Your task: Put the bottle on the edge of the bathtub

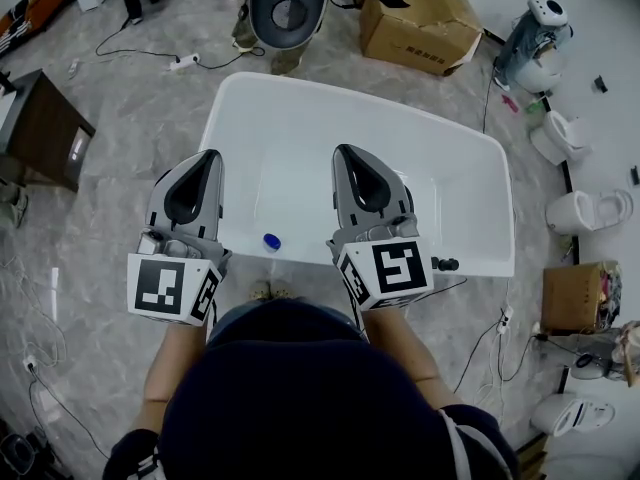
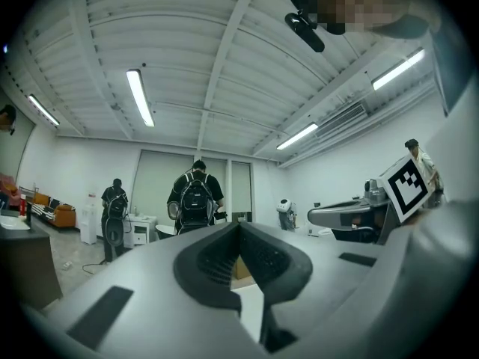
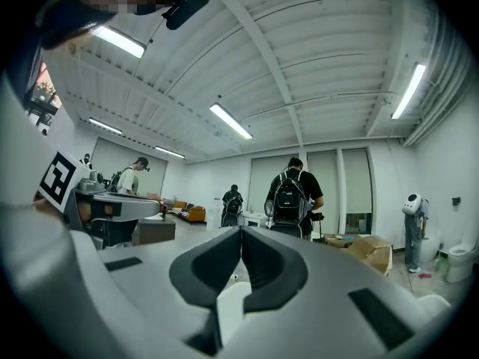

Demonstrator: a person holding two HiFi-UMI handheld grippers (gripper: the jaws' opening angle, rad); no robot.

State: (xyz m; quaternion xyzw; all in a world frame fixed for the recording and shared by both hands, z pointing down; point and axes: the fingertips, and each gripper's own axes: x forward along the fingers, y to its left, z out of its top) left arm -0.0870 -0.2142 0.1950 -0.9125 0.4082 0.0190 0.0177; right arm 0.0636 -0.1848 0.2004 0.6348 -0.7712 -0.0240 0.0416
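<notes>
A white bathtub lies on the floor in front of me in the head view. A small blue-capped bottle, seen from above, stands on the tub's near rim, between my two grippers and apart from both. My left gripper is held over the tub's near left side, jaws shut with nothing in them. My right gripper hovers over the tub's middle, also shut and empty. In the left gripper view the left gripper points level across the room, and so does the right gripper in its own view.
A person with a backpack stands beyond the tub's far end. A cardboard box sits at the back right and a dark cabinet on the left. Several white toilets line the right side. Cables trail across the floor.
</notes>
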